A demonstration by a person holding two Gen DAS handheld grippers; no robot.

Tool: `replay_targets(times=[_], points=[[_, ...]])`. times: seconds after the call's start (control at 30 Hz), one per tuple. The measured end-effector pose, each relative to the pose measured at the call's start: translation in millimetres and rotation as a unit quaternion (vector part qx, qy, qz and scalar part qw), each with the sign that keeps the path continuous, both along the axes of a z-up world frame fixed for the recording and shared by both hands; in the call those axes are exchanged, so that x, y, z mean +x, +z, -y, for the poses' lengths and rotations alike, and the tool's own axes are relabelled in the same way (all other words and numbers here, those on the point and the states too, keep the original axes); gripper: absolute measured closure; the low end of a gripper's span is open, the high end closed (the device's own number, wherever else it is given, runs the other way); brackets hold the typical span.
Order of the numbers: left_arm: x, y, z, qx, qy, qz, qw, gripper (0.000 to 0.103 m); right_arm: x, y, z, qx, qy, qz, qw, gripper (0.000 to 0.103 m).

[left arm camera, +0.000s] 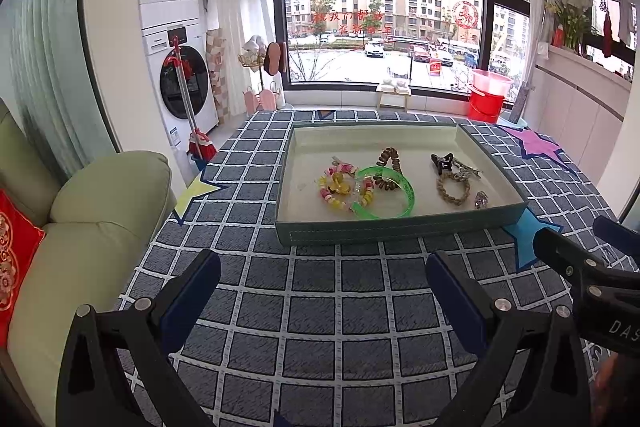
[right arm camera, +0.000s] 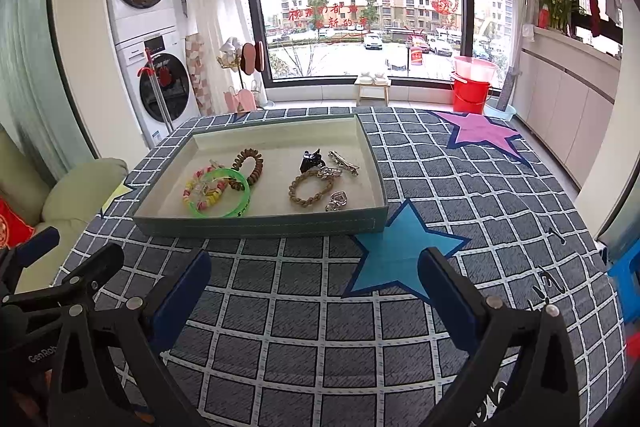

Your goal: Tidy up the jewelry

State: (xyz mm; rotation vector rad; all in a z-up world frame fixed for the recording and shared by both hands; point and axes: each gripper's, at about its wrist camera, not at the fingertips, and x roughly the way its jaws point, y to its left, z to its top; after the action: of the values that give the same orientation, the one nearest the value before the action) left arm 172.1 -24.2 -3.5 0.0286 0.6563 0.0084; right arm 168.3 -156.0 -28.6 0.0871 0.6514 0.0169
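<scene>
A shallow green tray (left arm camera: pixel 400 225) (right arm camera: pixel 260 226) sits on the checked tablecloth. In it lie a green bangle (left arm camera: pixel 402 205) (right arm camera: pixel 236 211), a multicoloured bead bracelet (left arm camera: pixel 334 201) (right arm camera: pixel 192 197), a brown spiral hair tie (left arm camera: pixel 390 161) (right arm camera: pixel 256 163), a black claw clip (left arm camera: pixel 442 163) (right arm camera: pixel 310 161), a braided tan bracelet (left arm camera: pixel 452 191) (right arm camera: pixel 308 193), a silver clip (right arm camera: pixel 344 163) and a silver charm (left arm camera: pixel 481 200) (right arm camera: pixel 338 201). My left gripper (left arm camera: pixel 324 281) is open and empty, in front of the tray. My right gripper (right arm camera: pixel 316 279) is open and empty, in front of the tray's right corner.
The table has a grey checked cloth (left arm camera: pixel 320 327) with coloured stars (right arm camera: pixel 404 251). A pale green sofa (left arm camera: pixel 100 227) with a red cushion stands left. Stacked washing machines (left arm camera: pixel 176 27), a large window and a red bucket (left arm camera: pixel 486 99) are beyond. A blue stool (right arm camera: pixel 624 279) stands right.
</scene>
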Motion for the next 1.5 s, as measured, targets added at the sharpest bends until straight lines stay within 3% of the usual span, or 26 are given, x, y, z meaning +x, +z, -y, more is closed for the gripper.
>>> replay_targets(times=[1.5], points=[[1.4, -3.6, -2.8, 0.004, 0.007, -0.009, 0.9999, 0.000, -0.1, 2.5, -3.6, -0.024, 0.004, 0.001, 1.000, 0.000]])
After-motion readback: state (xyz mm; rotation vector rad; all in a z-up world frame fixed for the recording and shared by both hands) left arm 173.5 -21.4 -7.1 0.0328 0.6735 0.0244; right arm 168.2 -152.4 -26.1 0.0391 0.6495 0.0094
